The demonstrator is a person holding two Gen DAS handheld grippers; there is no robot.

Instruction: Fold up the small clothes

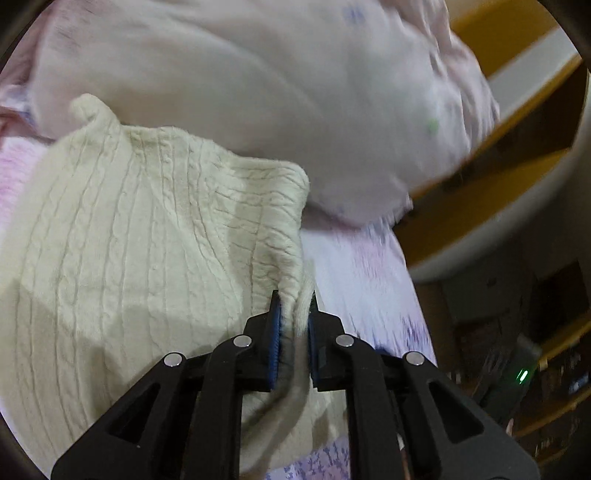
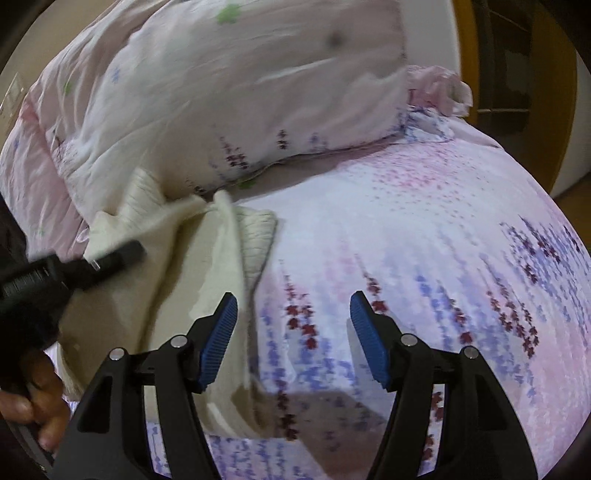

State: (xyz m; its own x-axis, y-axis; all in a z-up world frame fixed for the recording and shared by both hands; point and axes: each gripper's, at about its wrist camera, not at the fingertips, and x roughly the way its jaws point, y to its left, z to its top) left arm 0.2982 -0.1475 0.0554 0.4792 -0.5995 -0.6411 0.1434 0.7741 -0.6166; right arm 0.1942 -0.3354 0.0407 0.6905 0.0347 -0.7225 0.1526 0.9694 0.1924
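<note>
A soft cream knitted sweater (image 1: 140, 236) is spread on the flowery bed sheet (image 2: 424, 258), beside a pale pillow (image 2: 240, 92). Its edge is pinched by the left gripper (image 1: 294, 306). The right gripper (image 2: 293, 314) is held open with nothing inside.

You are working over a bed whose floral sheet (image 2: 424, 236) is pale pink and white, printed with purple and dark red flower sprigs. A bulky quilt (image 2: 229, 96) in pale pink with small green and blue blossoms lies heaped along its far side. Beyond the bed, at your upper right, a white wall (image 2: 456, 33) meets an ochre wooden door frame (image 2: 565, 122). In the left wrist view, dim wooden shelves (image 1: 554, 369) stand low at the right, with a small green light (image 1: 522, 376) glowing among blurred clutter. The lighting is soft and indoor.
</note>
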